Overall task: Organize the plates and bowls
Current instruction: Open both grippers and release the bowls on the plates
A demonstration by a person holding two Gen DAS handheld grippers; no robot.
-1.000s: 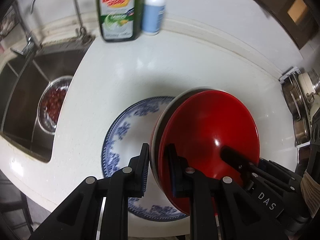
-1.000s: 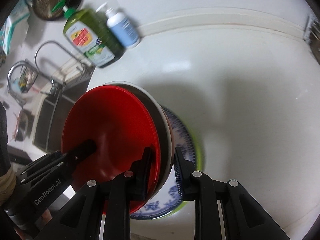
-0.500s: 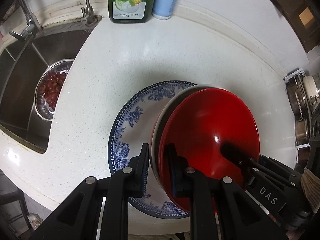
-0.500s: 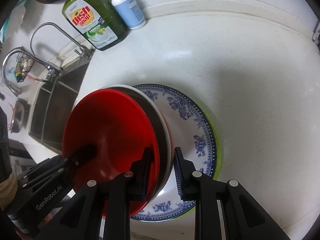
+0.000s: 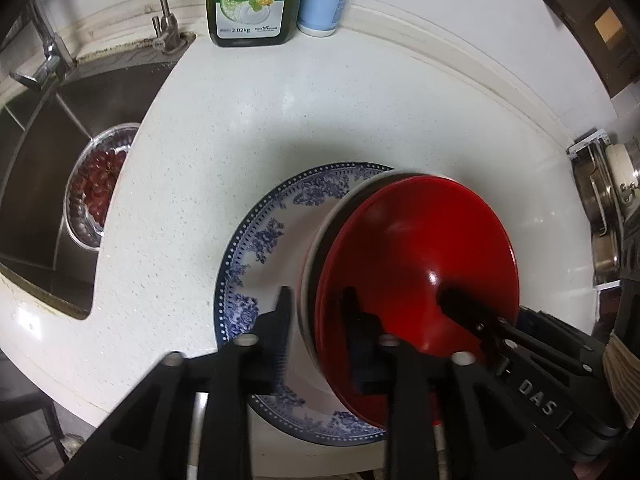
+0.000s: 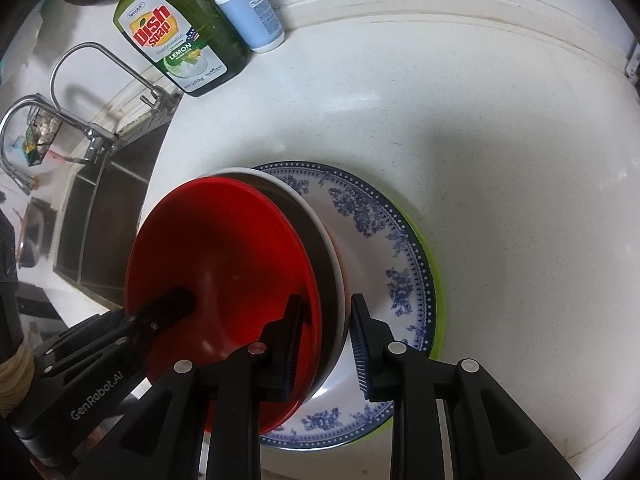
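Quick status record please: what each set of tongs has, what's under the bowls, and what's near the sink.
left tongs: shut on bowl stack rim
right tongs: straddling opposite rim, grip unclear
bowl stack: red bowl nested in white-rimmed bowl, tilted
below: blue floral plate on green plate
counter: dish soap bottle, blue pump bottle
sink: metal bowl of red fruit

— What do the two tools look like?

— Both are matte black plastic. The left gripper (image 5: pixel 316 328) has angular, triangular linkage arms with round silver pivot pins; the right gripper (image 6: pixel 326 338) matches it, and its pads (image 6: pixel 359 346) are ribbed and edged in blue.

— Any markings?

— White lettering: "DAS" on the right one's body, "GenRobot.AI" on the left one's. Beige wrapping shows behind each body.
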